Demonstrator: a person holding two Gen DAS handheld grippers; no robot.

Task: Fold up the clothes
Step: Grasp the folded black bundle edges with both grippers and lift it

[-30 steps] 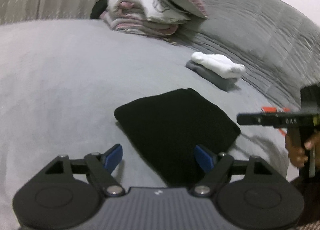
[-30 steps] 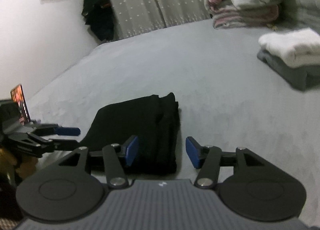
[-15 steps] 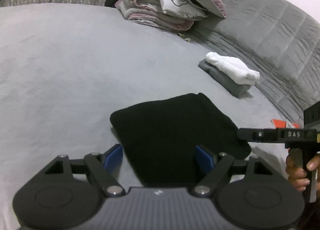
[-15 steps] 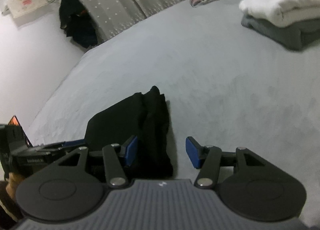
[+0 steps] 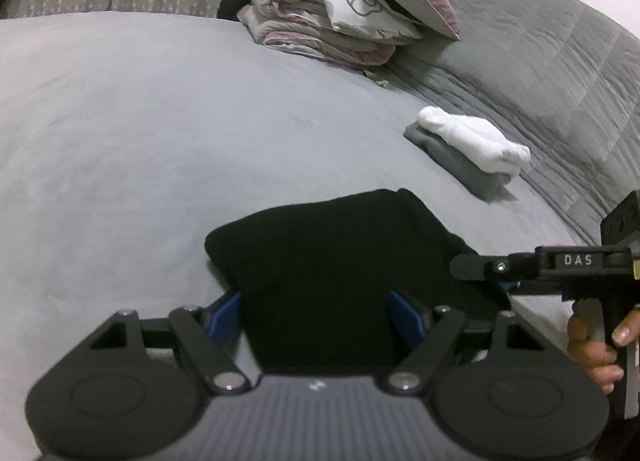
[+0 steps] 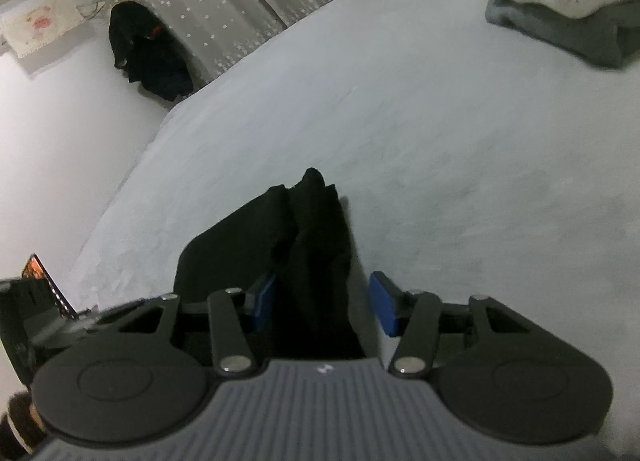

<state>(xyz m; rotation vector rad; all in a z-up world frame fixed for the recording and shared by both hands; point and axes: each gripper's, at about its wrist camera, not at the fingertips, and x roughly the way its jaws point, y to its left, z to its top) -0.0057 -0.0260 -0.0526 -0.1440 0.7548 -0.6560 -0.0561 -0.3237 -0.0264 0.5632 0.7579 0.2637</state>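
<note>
A folded black cloth garment (image 5: 344,261) lies on the grey bed (image 5: 120,133). Its near edge sits between the wide-open, closing jaws of the left gripper (image 5: 318,315). Its right-hand fold lies between the half-open, closing jaws of the right gripper (image 6: 322,301), not yet pinched.

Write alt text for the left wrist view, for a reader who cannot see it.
A folded black garment lies on a grey bed between the closing jaws of the left gripper, which do not yet press it. The right gripper reaches its right edge; beyond, a white garment tops a grey one.
</note>
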